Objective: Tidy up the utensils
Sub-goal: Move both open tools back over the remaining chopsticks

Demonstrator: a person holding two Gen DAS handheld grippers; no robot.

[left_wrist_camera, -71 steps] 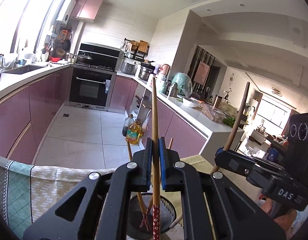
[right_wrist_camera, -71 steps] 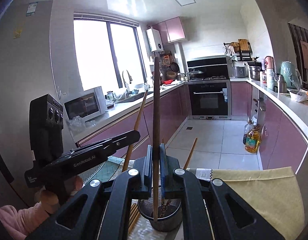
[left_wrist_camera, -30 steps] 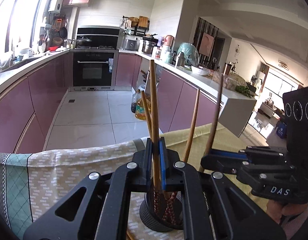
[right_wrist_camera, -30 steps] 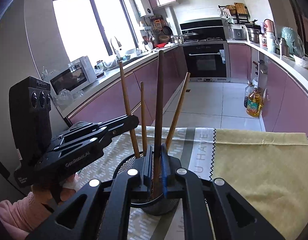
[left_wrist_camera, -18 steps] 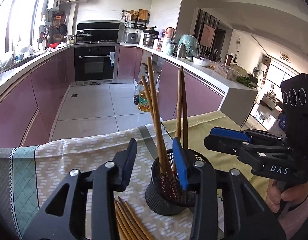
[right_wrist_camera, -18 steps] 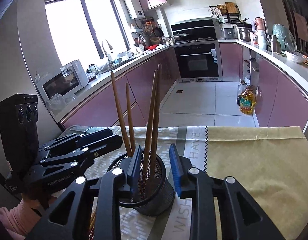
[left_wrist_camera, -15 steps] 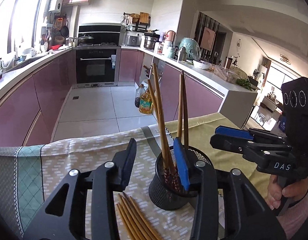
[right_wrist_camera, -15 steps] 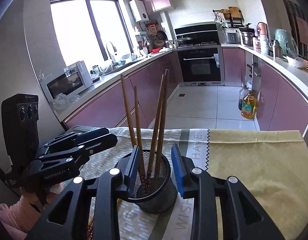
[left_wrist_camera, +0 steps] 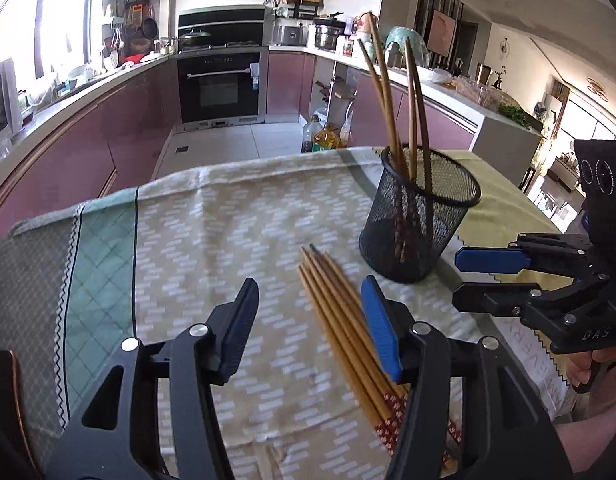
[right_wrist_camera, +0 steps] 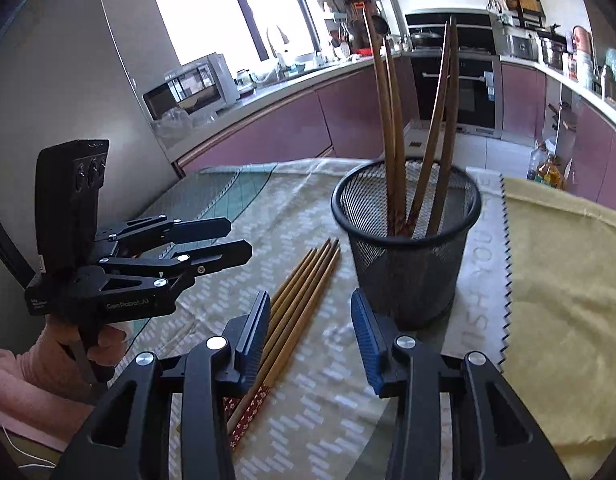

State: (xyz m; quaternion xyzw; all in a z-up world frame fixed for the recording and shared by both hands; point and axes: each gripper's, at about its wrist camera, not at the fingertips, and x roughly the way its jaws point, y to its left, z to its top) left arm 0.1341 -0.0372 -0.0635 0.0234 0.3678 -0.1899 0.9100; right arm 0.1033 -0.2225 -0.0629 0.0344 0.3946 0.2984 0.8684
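Chopsticks [left_wrist_camera: 349, 312] lay loose on the cloth [left_wrist_camera: 212, 216] beside the mesh cup [left_wrist_camera: 417, 216]; left gripper [left_wrist_camera: 309, 322] and right gripper [right_wrist_camera: 308, 330] hovered empty, jaws opening.

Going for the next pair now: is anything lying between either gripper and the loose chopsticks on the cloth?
Nothing visible. The loose chopsticks lie bare on the cloth, ahead of the left gripper and the right gripper, whose empty jaws are opening. The mesh holder stands beside the bundle, off both approaches.
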